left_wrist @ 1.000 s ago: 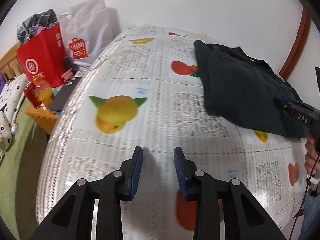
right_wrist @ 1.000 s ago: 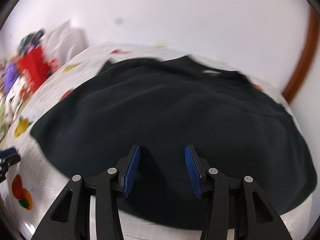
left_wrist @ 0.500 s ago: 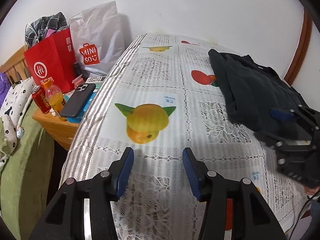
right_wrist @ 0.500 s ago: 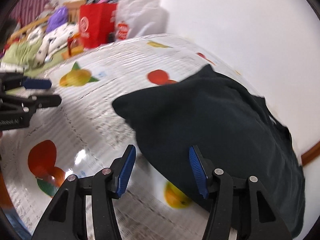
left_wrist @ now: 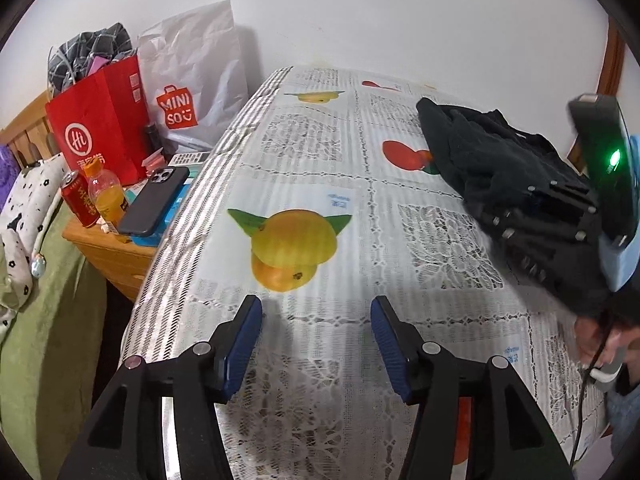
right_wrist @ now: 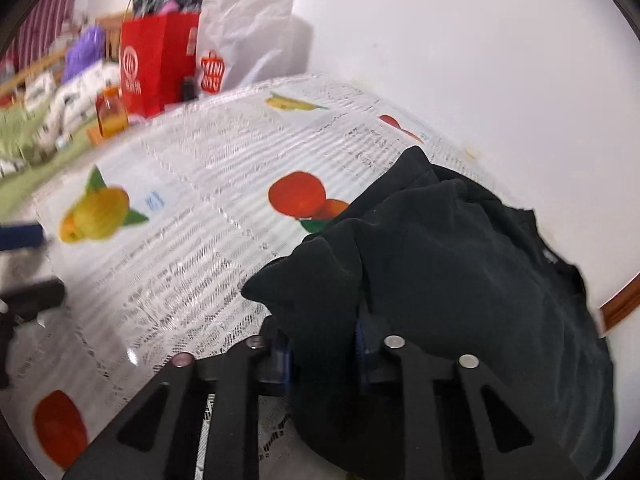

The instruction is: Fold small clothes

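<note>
A dark, nearly black garment (left_wrist: 480, 152) lies bunched on the right side of a table covered in a white lace cloth with fruit prints (left_wrist: 320, 152). In the right wrist view a fold at the near left edge of the garment (right_wrist: 460, 260) is between the jaws of my right gripper (right_wrist: 322, 340). Those jaws are closing and the blue pads press on the cloth. My left gripper (left_wrist: 316, 304) hovers over bare tablecloth by the printed yellow fruit. Its jaws are opening, with nothing between them.
Left of the table, a wooden nightstand (left_wrist: 108, 252) carries a red paper bag (left_wrist: 100, 120), a white shopping bag (left_wrist: 192, 80), a phone (left_wrist: 154, 204), a red can (left_wrist: 78, 200) and an orange bottle (left_wrist: 106, 196). A person's hand (left_wrist: 600, 340) is at the right edge.
My right gripper swung to the garment's near left edge and closed on a fold, bunching the cloth up. The left gripper's jaws widened and it stayed in place.
</note>
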`<act>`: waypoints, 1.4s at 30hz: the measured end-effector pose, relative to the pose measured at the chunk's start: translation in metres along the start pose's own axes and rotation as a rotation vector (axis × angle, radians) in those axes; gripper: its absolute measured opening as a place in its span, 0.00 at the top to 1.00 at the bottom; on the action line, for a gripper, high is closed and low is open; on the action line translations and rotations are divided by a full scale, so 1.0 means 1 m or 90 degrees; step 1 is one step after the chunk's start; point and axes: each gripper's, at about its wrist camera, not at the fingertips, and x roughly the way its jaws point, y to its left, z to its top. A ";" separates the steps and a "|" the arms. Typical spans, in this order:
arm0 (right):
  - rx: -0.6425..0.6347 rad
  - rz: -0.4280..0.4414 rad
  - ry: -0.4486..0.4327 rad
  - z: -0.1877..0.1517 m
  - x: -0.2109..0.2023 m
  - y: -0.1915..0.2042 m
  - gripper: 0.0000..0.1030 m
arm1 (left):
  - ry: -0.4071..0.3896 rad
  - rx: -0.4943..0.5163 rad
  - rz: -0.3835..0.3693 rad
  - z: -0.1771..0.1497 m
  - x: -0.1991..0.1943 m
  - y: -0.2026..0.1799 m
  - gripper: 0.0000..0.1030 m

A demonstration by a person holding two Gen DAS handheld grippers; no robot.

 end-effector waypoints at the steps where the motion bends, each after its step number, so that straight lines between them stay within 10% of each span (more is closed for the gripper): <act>1: 0.022 0.024 -0.004 0.002 -0.005 -0.010 0.81 | 0.002 -0.001 -0.007 0.002 0.000 -0.003 0.48; 10: 0.278 0.054 -0.189 -0.006 -0.108 -0.163 0.82 | -0.013 0.052 -0.033 0.022 -0.008 -0.054 0.48; 20: 0.575 -0.005 -0.210 -0.169 -0.137 -0.333 0.82 | -0.040 0.161 -0.169 0.036 -0.011 -0.175 0.47; 26: 0.662 0.006 -0.128 -0.253 -0.115 -0.353 0.76 | -0.012 0.218 -0.255 0.022 -0.007 -0.242 0.47; 34: 0.566 -0.025 -0.126 -0.249 -0.128 -0.338 0.51 | 0.046 0.283 -0.297 0.009 0.016 -0.308 0.47; 39: 0.578 -0.037 -0.099 -0.250 -0.101 -0.345 0.52 | 0.041 0.270 -0.275 0.012 0.028 -0.330 0.48; 42: 0.590 -0.049 -0.101 -0.252 -0.093 -0.348 0.75 | 0.038 0.261 -0.279 0.017 0.034 -0.333 0.56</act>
